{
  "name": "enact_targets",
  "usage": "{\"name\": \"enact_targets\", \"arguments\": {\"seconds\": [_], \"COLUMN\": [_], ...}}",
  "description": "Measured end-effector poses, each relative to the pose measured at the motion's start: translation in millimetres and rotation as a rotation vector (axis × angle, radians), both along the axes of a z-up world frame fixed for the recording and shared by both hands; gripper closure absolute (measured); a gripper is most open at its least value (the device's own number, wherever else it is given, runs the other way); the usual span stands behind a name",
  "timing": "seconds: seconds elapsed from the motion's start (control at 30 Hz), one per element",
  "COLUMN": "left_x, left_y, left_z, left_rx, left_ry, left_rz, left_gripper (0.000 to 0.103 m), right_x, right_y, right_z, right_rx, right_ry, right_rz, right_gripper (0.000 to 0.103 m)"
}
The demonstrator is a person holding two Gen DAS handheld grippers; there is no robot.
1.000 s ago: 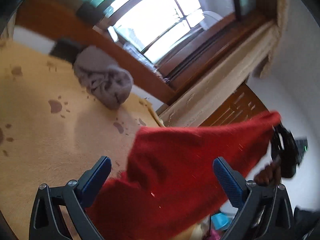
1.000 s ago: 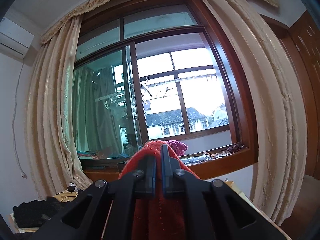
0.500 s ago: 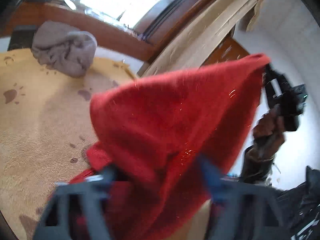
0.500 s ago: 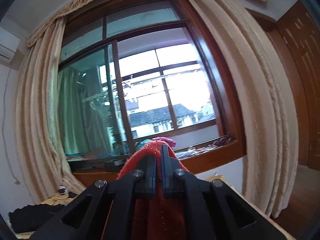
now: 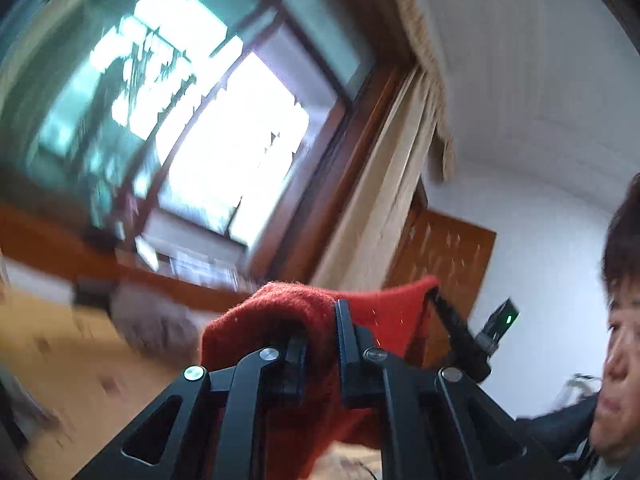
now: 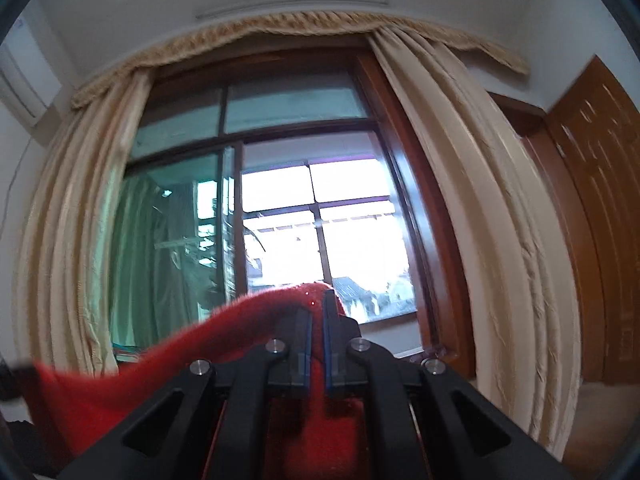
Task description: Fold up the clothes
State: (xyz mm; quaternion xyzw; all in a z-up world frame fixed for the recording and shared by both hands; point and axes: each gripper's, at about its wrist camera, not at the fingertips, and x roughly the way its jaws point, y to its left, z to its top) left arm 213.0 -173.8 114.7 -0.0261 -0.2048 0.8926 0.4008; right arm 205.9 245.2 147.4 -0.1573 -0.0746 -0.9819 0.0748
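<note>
Between the fingers of the left claw (image 5: 320, 336), a fold of the red garment (image 5: 280, 312) is now being pinched: a second ago these fingers were standing wide apart with the cloth hanging loose between them, and they are now closing on it. Close beside it, the right claw (image 6: 316, 328) is clamping a second bunch of the same red knit, as it was in both earlier right-wrist views; in the left-wrist view its dark body is showing at the far corner of the cloth. Between the two grips, the upper edge of the garment is stretching in the air, lifted off the yellow paw-print bed cover (image 5: 60, 360), which is sliding to the lower left as the left camera tilts upward. Judged from this, the garment is being held up by two points, a hold that suits spreading or doubling it. Farther off, a grey bundle (image 5: 156, 320) is lying blurred on the bed, before the window (image 6: 312, 216) and curtains (image 6: 460, 200).
</note>
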Motion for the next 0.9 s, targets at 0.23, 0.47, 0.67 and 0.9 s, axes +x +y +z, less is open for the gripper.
{"name": "enact_targets", "arguments": {"seconds": [0.23,0.47,0.67,0.9], "left_x": [-58.2,-150.4,-114.0,-72.7], "left_y": [-26.8,-64.1,-67.9,-44.7], "left_z": [-16.1,-160.0,-166.6,-155.7], "left_rx": [-0.179,-0.460,-0.494,-0.691], "left_ry": [-0.216,-0.764,-0.606,-0.494], "left_rz": [0.320,0.491,0.391,0.362], "left_gripper": [0.090,0.090,0.090,0.089], "right_x": [-148.6,-271.8,-211.2,-105.9], "right_y": [-55.7,-82.2,-56.0,-65.9], "right_z": [-30.6,-175.0,-179.2,-185.5], "right_rx": [0.180,0.344,0.441,0.688], "right_ry": [-0.474,-1.073,-0.952,-0.797], "right_rz": [0.068,0.078,0.209,0.472], "right_gripper": [0.084,0.049,0.048,0.048]}}
